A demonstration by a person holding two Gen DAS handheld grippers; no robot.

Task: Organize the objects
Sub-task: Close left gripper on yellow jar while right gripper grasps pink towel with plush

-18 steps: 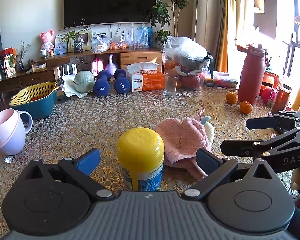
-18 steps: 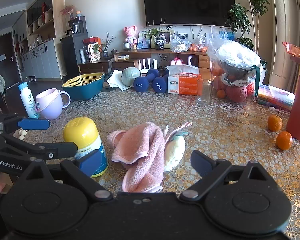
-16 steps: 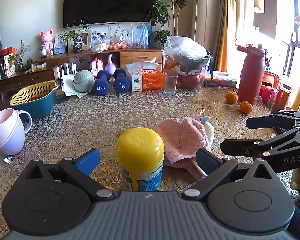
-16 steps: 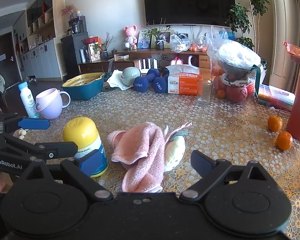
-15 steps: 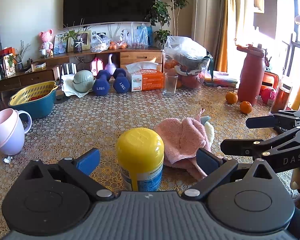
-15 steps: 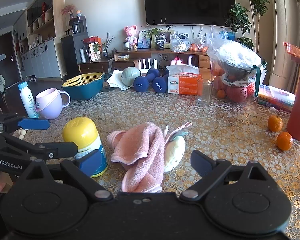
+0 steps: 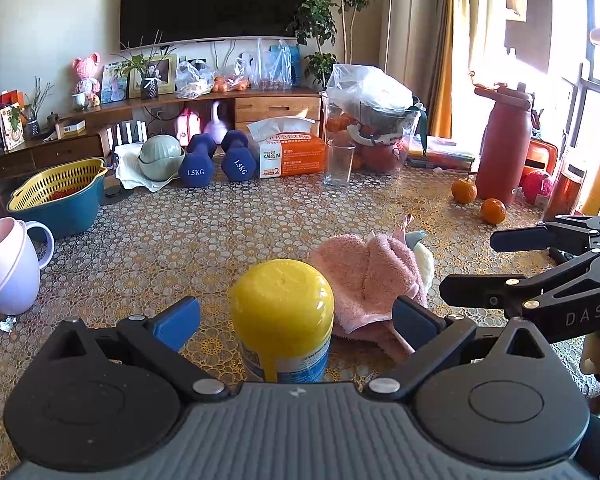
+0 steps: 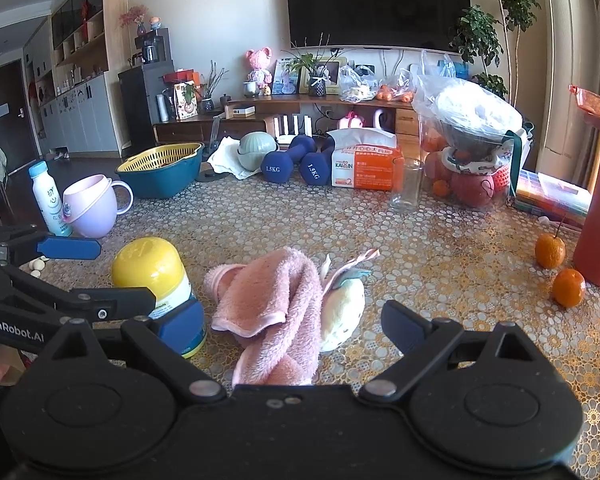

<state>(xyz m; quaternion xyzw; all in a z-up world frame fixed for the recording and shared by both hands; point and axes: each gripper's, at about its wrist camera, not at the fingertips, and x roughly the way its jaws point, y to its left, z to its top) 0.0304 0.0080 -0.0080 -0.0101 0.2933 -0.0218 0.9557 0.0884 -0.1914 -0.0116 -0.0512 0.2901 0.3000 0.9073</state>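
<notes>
Both tongs poised, nothing taken yet

Over the last half second nothing had shifted: the left tongs (image 7: 296, 314) stayed spread apart around the yellow-capped bottle (image 7: 283, 318) without touching it, and the right tongs (image 8: 292, 322) stayed apart over the pink towel (image 8: 274, 300), so the tidying had not begun. Both things lay near the surface's front edge. The towel half hid a pale stuffed toy (image 8: 344, 306); the bottle's base and label were cut off.
</notes>
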